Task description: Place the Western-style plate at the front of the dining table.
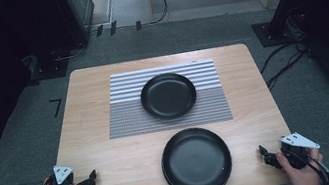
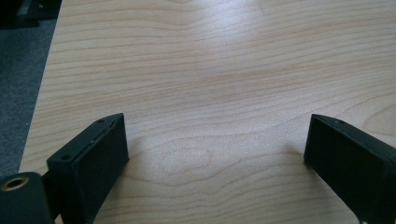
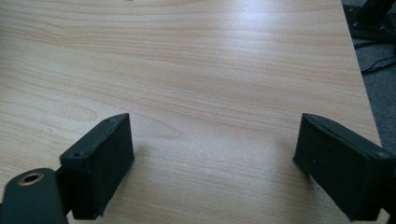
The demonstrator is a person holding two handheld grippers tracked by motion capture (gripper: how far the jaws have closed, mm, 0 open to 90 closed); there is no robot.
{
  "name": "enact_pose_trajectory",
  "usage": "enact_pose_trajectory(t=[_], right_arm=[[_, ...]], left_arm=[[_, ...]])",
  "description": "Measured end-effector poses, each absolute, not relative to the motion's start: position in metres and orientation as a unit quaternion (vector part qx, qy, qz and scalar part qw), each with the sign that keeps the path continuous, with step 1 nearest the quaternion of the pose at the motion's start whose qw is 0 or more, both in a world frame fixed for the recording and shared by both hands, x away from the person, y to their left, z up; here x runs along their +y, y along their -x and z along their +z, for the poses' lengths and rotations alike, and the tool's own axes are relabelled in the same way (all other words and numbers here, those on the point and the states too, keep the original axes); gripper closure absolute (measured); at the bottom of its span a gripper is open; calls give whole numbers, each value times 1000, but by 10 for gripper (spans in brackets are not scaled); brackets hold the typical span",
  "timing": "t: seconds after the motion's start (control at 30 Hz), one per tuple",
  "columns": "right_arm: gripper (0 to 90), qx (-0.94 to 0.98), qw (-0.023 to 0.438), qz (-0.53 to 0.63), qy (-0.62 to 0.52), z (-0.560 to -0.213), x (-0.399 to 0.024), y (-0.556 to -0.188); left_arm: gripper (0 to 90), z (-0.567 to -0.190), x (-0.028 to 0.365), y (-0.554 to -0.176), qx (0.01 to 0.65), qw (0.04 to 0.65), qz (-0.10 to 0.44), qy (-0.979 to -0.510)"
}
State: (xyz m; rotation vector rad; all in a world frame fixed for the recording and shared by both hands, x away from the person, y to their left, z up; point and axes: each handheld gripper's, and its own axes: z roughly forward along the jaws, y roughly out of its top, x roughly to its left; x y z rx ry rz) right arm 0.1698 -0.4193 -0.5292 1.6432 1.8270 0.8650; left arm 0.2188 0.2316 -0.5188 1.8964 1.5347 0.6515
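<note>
Claws both gape wide and empty: left claw [image 1: 90, 178] at the counter's [image 1: 93, 135] seven o'clock, right claw [image 1: 265, 152] at five. Near plate [image 1: 196, 162] sits at six between them, slightly closer to the right; far plate [image 1: 168, 95] rests on a mat [image 1: 126, 119].

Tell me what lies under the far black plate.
The far black plate rests on a striped placemat spread on the wooden table. The mat's middle is hidden beneath the plate.

Soft overhead light, dark surroundings, mild tabletop glare
</note>
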Motion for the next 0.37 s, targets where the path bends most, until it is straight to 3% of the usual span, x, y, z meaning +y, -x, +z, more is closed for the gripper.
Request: enact_pose_trajectory(t=[0.37], right_arm=[[51, 677, 261, 315, -611, -529, -416, -172]], left_arm=[[42, -519, 231, -219, 578, 303, 245, -717]])
